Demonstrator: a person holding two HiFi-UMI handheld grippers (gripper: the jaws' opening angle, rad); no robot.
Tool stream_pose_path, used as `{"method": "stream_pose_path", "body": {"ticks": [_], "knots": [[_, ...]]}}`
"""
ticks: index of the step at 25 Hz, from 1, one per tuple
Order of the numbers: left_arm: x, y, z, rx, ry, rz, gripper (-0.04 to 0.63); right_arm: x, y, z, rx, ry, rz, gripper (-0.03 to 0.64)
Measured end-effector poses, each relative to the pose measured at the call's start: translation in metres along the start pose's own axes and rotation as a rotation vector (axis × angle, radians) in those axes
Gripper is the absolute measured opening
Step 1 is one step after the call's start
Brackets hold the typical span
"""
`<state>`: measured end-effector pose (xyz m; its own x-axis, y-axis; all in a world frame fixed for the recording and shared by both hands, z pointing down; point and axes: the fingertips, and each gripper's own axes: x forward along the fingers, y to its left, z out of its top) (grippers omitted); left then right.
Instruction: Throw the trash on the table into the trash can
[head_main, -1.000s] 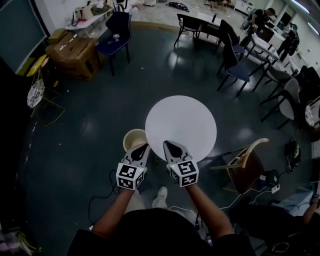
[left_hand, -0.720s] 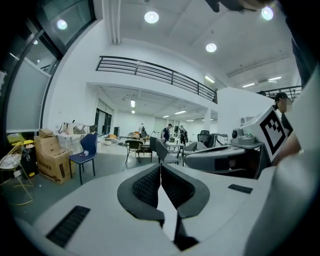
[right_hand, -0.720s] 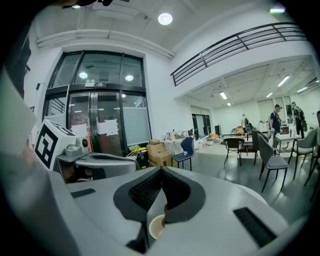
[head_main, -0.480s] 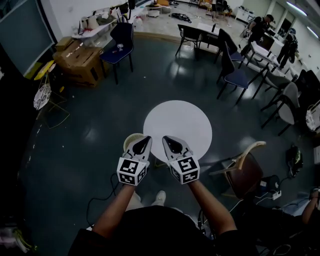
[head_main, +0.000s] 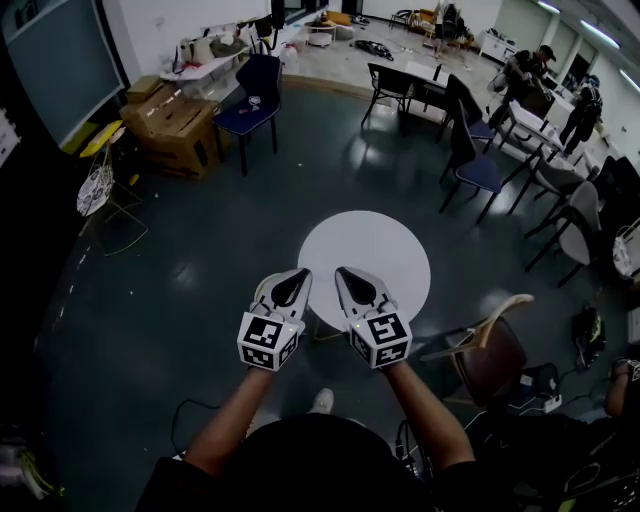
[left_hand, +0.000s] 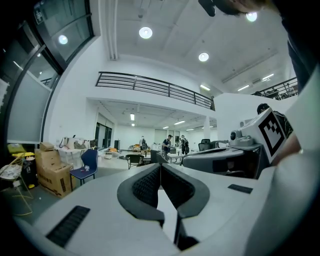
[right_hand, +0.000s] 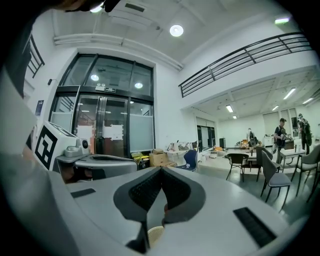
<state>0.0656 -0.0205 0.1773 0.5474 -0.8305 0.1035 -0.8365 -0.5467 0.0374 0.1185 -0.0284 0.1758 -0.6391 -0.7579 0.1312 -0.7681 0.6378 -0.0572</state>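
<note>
Both claws are closed with nothing in them. In each gripper view the pads meet at the tips with only bare gap behind them. The left gripper and right gripper are held side by side, tips pointing far, at the near edge of the round white table.

The trash can is cream-coloured and stands on the floor at the table's near-left edge. In the head view it sits directly under the left gripper, which covers most of it, so only a sliver of rim shows on its left. In the right gripper view a bit of cream rim shows below the closed jaws. The table top shows plain white from the head view.

For writing, each marker cube carries only black-and-white square patterns. The print on the cardboard boxes at far left is too small to read.

Around the table:
- A wooden chair is just beside its near-right edge.
- A blue chair is at far left by the boxes.
- Dark chairs and desks are at far right, with people standing beyond them.
- A wire stand is at left.
- Cables run across the dark floor near the person's shoe.

The chairs all stand clear of the can and the claws.
</note>
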Motion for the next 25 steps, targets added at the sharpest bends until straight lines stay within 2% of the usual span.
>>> {"method": "stream_pose_path", "body": {"ticks": [9, 15, 25], "knots": [[-0.054, 0.012, 0.025, 0.061, -0.027, -0.061, 0.017, 0.0, 0.064, 0.022, 0.0, -0.022, -0.017, 0.018], [-0.101, 0.016, 0.037, 0.071, -0.046, -0.093, 0.017, -0.01, 0.115, 0.034, 0.014, -0.04, -0.038, 0.018], [-0.17, -0.009, 0.046, 0.117, -0.074, -0.194, 0.017, -0.043, 0.182, 0.042, -0.036, -0.039, -0.09, 0.018]]}}
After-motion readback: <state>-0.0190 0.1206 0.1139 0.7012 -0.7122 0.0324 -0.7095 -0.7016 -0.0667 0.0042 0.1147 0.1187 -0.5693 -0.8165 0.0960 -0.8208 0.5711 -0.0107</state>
